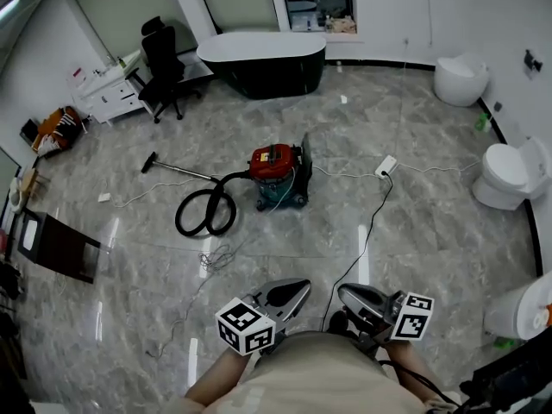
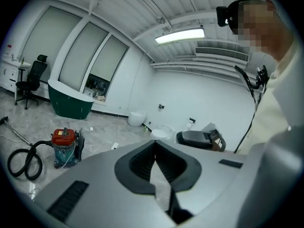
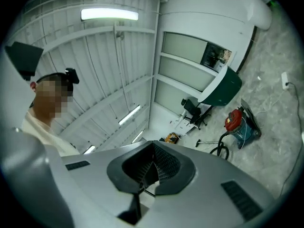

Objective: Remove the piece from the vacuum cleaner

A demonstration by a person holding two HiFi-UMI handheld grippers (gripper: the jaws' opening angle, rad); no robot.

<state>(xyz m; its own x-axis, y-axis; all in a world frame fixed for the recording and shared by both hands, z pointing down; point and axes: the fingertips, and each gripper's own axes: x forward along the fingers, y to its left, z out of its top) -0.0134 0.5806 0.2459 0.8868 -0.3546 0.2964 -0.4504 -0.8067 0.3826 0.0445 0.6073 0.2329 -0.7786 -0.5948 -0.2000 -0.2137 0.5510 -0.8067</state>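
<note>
Both tongs are held close to the person's body at the lower edge of the head view, well apart from the work. The left gripper (image 1: 297, 290) (image 2: 155, 146) is clenched, its jaw tips meeting with nothing between them. The right gripper (image 1: 347, 293) (image 3: 153, 147) is likewise clenched and empty, and its view is tilted up towards the ceiling. The vacuum cleaner (image 1: 278, 178) (image 2: 65, 146) (image 3: 241, 125), with a red top and a teal body, stands upright on the grey marble floor (image 1: 414, 231) near the middle of the room, ahead of the person. Its black hose (image 1: 207, 214) is attached at the left side of the body and lies in a loop on the floor just beside it. A thin wand (image 1: 181, 171) runs from the loop further left and ends in a small dark nozzle (image 1: 149, 162). No gripper touches any part of the machine. A white cord leads from the vacuum cleaner to a power strip (image 1: 385, 166) on its right. A dark bathtub (image 1: 263, 59) stands beyond the machine, an office chair (image 1: 164, 67) to the left of the tub, and a toilet (image 1: 509, 175) by the right wall.
</note>
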